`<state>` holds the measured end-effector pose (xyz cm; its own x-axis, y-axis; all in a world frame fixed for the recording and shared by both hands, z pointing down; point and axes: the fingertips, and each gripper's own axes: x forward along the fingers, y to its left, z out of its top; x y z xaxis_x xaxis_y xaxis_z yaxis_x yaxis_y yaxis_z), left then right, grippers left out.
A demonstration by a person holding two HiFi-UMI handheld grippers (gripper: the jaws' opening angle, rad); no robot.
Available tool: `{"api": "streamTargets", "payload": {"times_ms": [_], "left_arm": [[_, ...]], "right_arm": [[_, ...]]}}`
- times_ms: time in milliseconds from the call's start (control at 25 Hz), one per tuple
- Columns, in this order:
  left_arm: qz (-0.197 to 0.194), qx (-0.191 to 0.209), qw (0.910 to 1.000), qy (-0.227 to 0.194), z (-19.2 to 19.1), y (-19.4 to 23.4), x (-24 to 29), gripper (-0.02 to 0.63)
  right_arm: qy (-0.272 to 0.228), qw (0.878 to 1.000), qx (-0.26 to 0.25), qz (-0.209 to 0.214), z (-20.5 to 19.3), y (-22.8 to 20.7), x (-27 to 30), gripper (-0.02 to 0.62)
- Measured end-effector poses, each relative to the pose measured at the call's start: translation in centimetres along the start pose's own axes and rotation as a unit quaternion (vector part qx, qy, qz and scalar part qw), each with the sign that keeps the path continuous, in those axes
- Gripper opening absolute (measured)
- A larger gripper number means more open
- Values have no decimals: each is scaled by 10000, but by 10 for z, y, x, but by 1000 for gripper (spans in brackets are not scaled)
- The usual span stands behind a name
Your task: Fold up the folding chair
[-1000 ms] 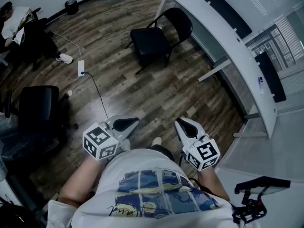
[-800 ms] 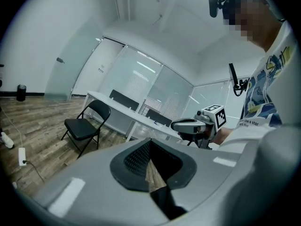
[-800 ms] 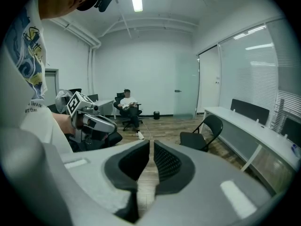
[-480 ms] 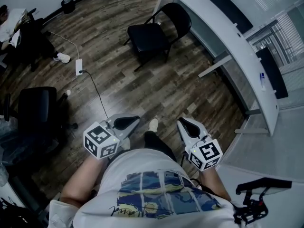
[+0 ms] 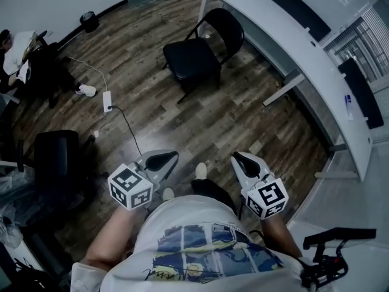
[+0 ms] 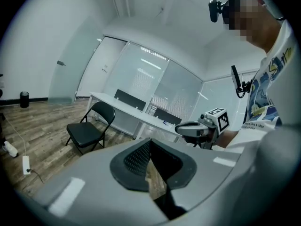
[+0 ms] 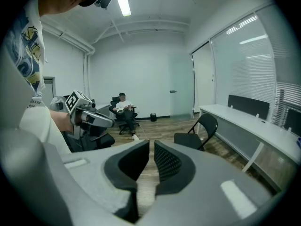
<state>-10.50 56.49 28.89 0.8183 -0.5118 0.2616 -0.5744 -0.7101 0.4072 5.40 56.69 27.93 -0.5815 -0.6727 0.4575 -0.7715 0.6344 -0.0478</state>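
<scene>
Starting with the tools: what state are they in? (Inspector)

The left gripper (image 5: 161, 159) has its jaws closed together, with nothing in them. The right gripper (image 5: 243, 162) shows a thin gap between its pads and nothing in it. Both are empty and held low in front of the person. (Observer)

Where is the task item? (Inspector)

The black metal folding chair with padded seat (image 5: 193, 56) stands unfolded on all its legs, straight ahead and well apart from both grippers. Nothing touches it. In the head view it sits roughly on the line between the two tools, so I judge neither hand clearly nearer. (Observer)

And its axis? (Inspector)

Front to back it runs diagonally. The backrest is on the side toward the long white desk (image 5: 292, 47) and just beside it, and the seat's front edge faces the open floor. An approach from here would probably meet the seat front and near side first. The task is not yet begun. (Observer)

What of the surface and room? (Inspector)

The dark wood-plank floor (image 5: 243, 120) looks level and bare between the person and the chair. A white power strip with trailing cable (image 5: 107, 101) lies off to the left, near a black office chair (image 5: 55, 157). A seated person (image 5: 24, 59) is at the far left, well clear. (Observer)
</scene>
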Motion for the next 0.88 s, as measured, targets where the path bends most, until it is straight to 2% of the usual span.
{"api": "streamTargets", "payload": {"times_ms": [120, 320, 680, 880], "left_arm": [[108, 18, 9998, -139, 23, 4, 28, 13], [181, 113, 9998, -64, 51, 11, 81, 32], [415, 166, 9990, 48, 69, 10, 153, 35], [526, 69, 9985, 152, 69, 9, 180, 37]], "right_arm": [[-41, 9999, 33, 106, 6, -32, 10, 23], [-150, 9996, -21, 222, 20, -89, 21, 29], [-166, 9992, 140, 332, 8, -166, 20, 43], [-121, 9988, 312, 357, -4, -197, 18, 43]]}}
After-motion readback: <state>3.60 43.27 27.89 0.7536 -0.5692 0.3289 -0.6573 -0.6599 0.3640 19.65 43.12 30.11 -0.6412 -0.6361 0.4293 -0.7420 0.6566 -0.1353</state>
